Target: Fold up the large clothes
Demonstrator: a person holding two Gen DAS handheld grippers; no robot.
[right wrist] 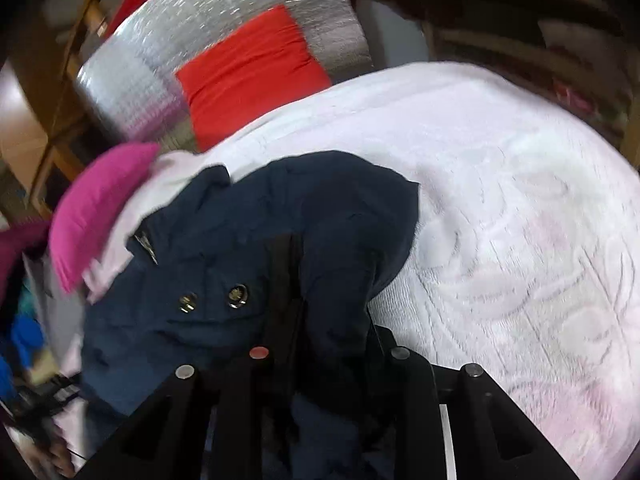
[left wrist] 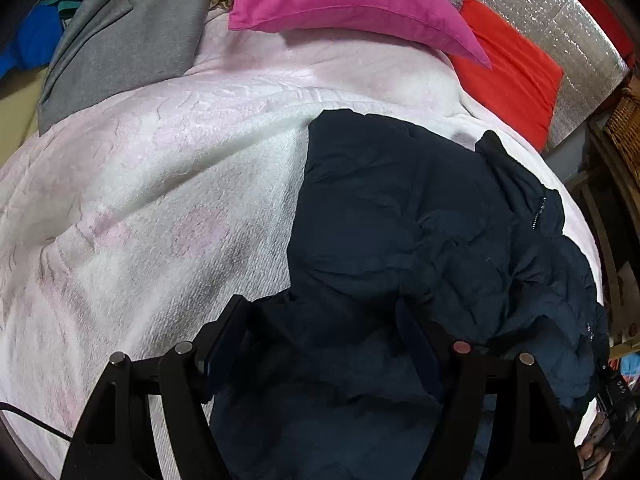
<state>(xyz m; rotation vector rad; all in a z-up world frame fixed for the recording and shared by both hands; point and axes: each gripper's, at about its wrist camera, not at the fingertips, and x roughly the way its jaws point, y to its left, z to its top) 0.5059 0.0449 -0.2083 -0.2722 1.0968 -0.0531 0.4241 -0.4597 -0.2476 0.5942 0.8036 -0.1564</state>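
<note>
Folding barely begun: we find the navy jacket crumpled on the bed, left tongs spread over it, right tongs pinching a fold.

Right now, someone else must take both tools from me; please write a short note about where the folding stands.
Left tool: jaws wide open over the navy jacket, gripping nothing.
Right tool: jaws narrow, jacket fabric bunched between them; it looks pinched.
The jacket lies crumpled on the pink-white blanket, below the magenta pillow and red pillow.
Done: no neat fold visible.
Left: spread it flat, fold it.
</note>
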